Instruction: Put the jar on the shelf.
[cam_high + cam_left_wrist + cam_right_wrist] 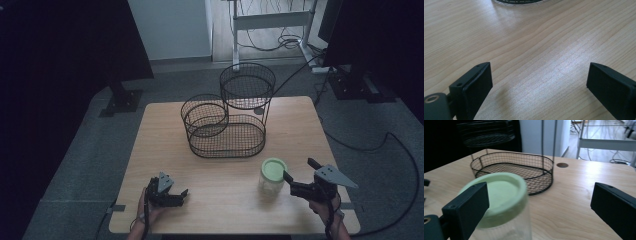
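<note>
High view: a glass jar (273, 177) with a pale green lid (274, 168) stands upright on the wooden surface (225, 170), at about 5 o'clock from the black three-tier wire basket stand (227, 117) and well apart from it. The right gripper (300, 176), held in a hand at the lower right edge, lies just at 3 o'clock of the jar, its jaws spread wide and holding nothing; one jaw tip sits just beside the lid. The left gripper (181, 194) rests low over the surface at about 8 o'clock from the jar, well apart from it.

Right gripper view: the jaws stand far apart; the jar (504, 230) and its lid (501, 197) rise beside the left jaw, partly behind it, with the oval lower basket (511, 173) beyond.

Left gripper view: the left gripper (539, 77) is wide open and empty, bare wood between its jaws
</note>
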Available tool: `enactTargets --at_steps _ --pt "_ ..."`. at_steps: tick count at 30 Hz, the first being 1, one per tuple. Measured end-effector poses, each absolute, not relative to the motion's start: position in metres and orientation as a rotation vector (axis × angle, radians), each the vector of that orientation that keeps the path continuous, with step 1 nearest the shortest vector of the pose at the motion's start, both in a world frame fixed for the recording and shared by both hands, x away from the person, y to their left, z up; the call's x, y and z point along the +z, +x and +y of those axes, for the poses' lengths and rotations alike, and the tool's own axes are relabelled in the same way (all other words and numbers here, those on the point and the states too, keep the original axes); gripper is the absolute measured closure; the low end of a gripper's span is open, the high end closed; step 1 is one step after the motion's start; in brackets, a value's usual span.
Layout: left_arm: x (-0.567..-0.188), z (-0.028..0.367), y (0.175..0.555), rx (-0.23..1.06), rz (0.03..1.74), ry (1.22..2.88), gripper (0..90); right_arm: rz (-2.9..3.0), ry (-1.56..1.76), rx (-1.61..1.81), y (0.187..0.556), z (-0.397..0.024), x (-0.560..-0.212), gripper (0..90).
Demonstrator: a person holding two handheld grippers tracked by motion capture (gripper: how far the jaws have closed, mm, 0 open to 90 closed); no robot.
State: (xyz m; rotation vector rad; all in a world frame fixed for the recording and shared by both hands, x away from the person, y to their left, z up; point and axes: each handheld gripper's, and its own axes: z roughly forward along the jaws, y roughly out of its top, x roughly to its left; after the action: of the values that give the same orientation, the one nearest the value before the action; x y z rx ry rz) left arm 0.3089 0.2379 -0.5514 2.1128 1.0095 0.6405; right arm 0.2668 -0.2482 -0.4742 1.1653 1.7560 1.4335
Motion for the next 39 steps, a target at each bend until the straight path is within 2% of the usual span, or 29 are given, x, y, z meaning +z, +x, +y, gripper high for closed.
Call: enactTargets --at_steps 39 --pt "-0.552 0.237 0.309 0.645 1.003 2.12 6.2 1.955 1.096 1.425 0.271 -0.215 -0.494 0.0"
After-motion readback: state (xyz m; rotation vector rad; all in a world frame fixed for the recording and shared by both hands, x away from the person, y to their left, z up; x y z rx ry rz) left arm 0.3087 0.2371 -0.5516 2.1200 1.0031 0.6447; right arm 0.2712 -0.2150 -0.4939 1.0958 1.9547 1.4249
